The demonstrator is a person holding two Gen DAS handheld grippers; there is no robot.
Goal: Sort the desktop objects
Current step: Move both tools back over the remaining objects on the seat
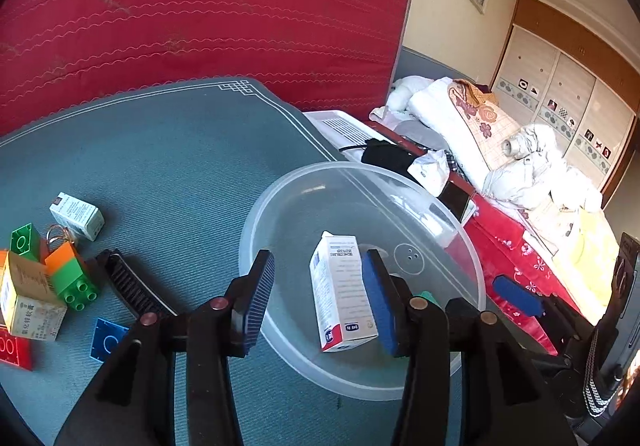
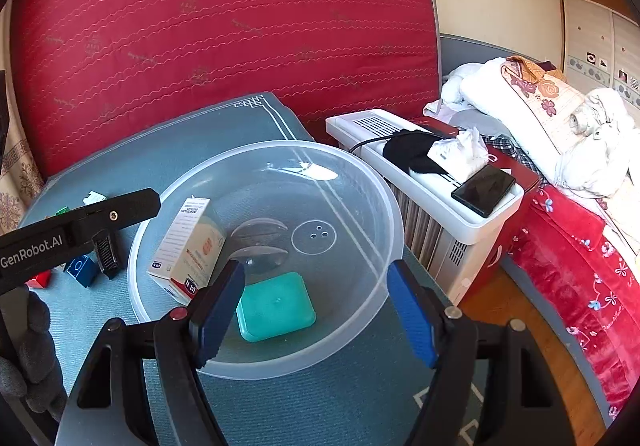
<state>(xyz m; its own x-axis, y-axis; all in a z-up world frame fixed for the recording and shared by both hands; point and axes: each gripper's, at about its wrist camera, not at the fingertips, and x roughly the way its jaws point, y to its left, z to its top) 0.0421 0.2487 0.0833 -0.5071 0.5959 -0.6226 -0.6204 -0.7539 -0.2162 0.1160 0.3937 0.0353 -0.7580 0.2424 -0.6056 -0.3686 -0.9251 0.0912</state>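
Inside the clear bowl point(image 2: 360, 182), 1 box point(image 2: 188, 246) seemingly leans, left gripper point(image 1: 320, 300) parted.

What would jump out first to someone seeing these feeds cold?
The clear plastic bowl in the middle of the blue mat, with a white medicine box propped inside and a teal square container on its bottom. Next, the huge red mattress standing behind the table, and the bright toy bricks heaped at the mat's left.
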